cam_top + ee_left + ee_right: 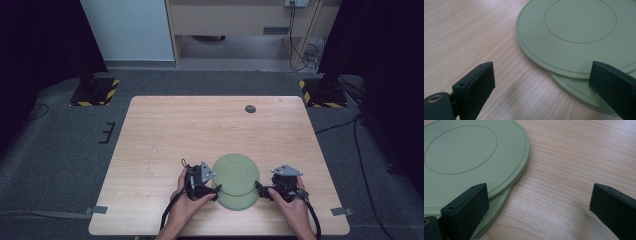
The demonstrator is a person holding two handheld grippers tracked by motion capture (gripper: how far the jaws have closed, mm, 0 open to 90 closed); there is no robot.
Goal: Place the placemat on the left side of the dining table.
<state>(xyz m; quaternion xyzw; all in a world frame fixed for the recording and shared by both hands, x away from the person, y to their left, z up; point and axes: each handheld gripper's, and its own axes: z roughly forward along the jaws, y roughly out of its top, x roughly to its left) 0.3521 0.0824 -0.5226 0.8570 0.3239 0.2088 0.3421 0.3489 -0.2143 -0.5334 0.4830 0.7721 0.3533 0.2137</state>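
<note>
Two green plates sit stacked and offset near you on the tabletop (165, 130): upper plate (236, 172), lower plate (239, 201). Left gripper (216, 190) and right gripper (258, 187) flank them, fingers spread, gripping nothing. Slide low under the upper rim, squeeze evenly.

A light wooden table (165, 135) with rounded corners stands on grey carpet; two pale green plates (236, 181) lie near its front edge, the upper plate (574, 35) shifted back over the lower plate (584, 93); a small dark round disc (250, 109) sits near the far edge.
</note>
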